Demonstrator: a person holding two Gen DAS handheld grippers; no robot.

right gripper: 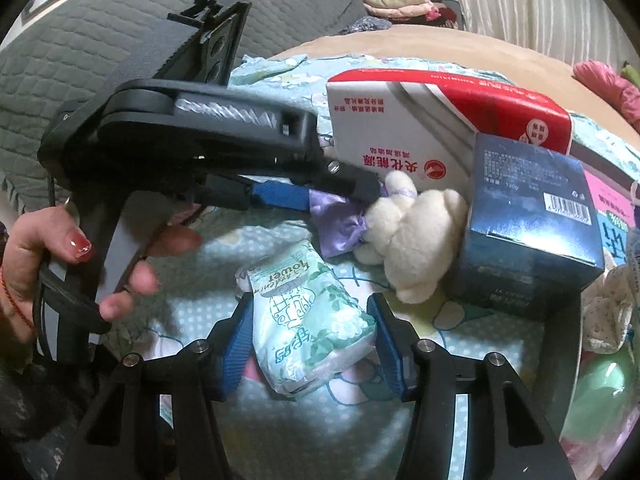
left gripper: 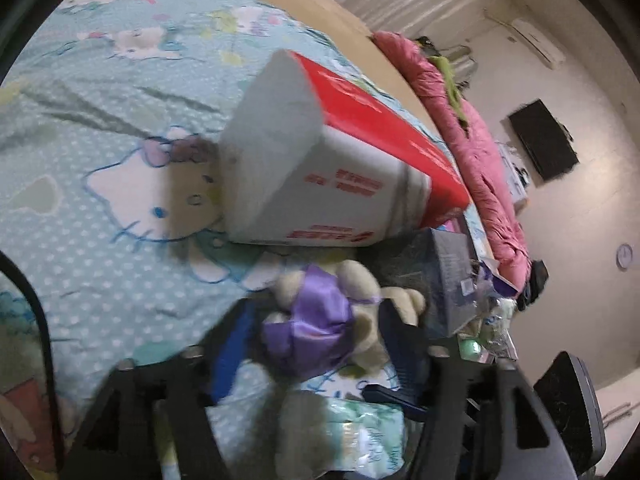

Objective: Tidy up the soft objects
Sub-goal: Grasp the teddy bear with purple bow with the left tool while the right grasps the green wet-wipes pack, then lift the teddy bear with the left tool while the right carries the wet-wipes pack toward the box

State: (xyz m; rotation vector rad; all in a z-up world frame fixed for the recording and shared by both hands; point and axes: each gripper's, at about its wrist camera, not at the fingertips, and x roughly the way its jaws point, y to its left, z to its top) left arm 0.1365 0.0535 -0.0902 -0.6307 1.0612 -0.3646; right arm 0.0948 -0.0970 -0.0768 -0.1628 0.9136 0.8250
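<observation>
A cream plush toy with a purple satin wrap lies on the cat-print bedsheet. It sits between the fingers of my left gripper, which stand open around it. In the right wrist view that left gripper reaches in from the left, its tip at the satin beside the plush toy. My right gripper is shut on a green-and-white soft tissue pack, with both blue pads against its sides. The pack also shows low in the left wrist view.
A red-and-white carton stands just behind the plush and a dark blue box to its right. A grey quilted cushion rises at the left, and a pink quilt runs along the bed's far side. A hand holds the left gripper's handle.
</observation>
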